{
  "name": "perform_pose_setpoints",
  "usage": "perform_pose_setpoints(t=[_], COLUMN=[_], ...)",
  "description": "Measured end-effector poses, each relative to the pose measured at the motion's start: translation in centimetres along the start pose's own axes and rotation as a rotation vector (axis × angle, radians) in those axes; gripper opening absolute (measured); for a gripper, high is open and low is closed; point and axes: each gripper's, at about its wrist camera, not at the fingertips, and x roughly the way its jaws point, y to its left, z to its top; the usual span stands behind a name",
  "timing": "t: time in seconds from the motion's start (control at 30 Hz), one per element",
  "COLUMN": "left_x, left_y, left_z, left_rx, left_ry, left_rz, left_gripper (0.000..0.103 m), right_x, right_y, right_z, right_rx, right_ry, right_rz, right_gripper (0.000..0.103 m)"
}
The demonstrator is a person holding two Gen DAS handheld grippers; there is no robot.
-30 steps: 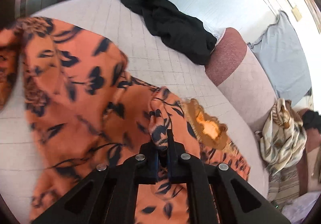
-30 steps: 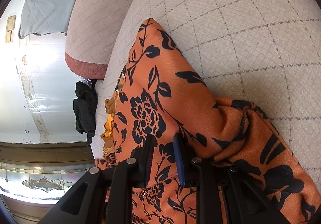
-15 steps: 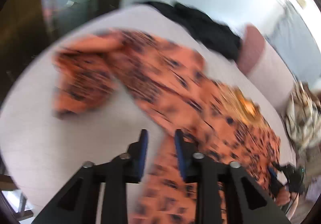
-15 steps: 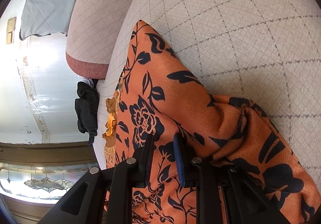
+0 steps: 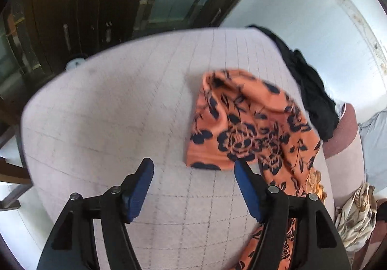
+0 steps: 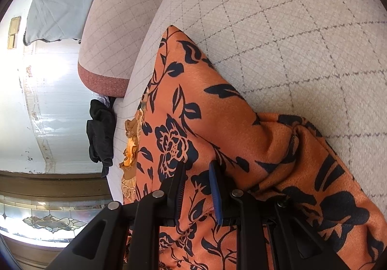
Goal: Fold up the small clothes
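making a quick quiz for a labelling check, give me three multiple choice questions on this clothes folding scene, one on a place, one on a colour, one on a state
1. Where does the black garment lie?
A. at the far edge of the cushion, beyond the orange cloth
B. between the left gripper's fingers
C. on the floor

2. What colour is the print on the orange cloth?
A. white
B. dark navy
C. green

3. What is between the left gripper's fingers?
A. a fold of orange cloth
B. the black garment
C. nothing, only bare cushion

Answers:
1 A, it drapes over the cushion's far edge, past the orange cloth.
2 B, dark flowers and leaves cover the orange.
3 C, its jaws are opening with nothing between them; the right gripper is the one clamping orange cloth.
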Motion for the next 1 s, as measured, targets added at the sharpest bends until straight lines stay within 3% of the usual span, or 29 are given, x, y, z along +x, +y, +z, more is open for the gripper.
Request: perform_pose_setpoints(t=[0.27, 0.3, 0.37, 0.47, 0.57, 0.67, 0.83, 1.0], left_x=[3.0, 3.3, 4.1, 3.2, -0.3, -5.6, -13.1, -16.2], left_y=[-1.4, -1.7, -3.0, -5.2, -8.4, -13.8, -23.5, -32.4], left_z=[1.4, 1.4, 1.3, 1.1, 1.6, 1.7, -0.3, -5.6], left_rx=[-0.012, 0.017, 0.104, 0.228, 0.348, 0.533, 0.709, 0.829], left_ry=[0.0, -0.005, 0.02, -0.03, -0.139, -0.245, -0.206, -0.038], left_rz=[-0.003, 0.01, 0.06, 0.13, 0.137, 0.117, -0.042, -0.202], left_gripper=[0.068, 0.043, 0.008, 0.005, 0.005, 0.005, 0.005, 0.005], right_x=[0.3, 0.3, 0.3, 0.3, 0.4, 0.4, 0.0, -0.3], right_y=[0.3, 0.4, 0.5, 0.6, 0.5, 0.4, 1.3, 2.8], right_z=[-0.1, -0.1, -0.1, -0.2, 0.0, 0.1, -0.2, -0.9], right_rx=[-0.013, -0.016, -0.018, -0.019, -0.011, -0.004, -0.054, -0.139], right_ry=[-0.005, -0.006, -0.006, -0.004, 0.005, 0.011, 0.007, -0.007], right_rz=[-0.01, -0.013, -0.017, -0.019, -0.013, -0.01, -0.063, -0.114], right_gripper=[0.024, 0.024, 0.024, 0.024, 0.024, 0.024, 0.024, 0.026])
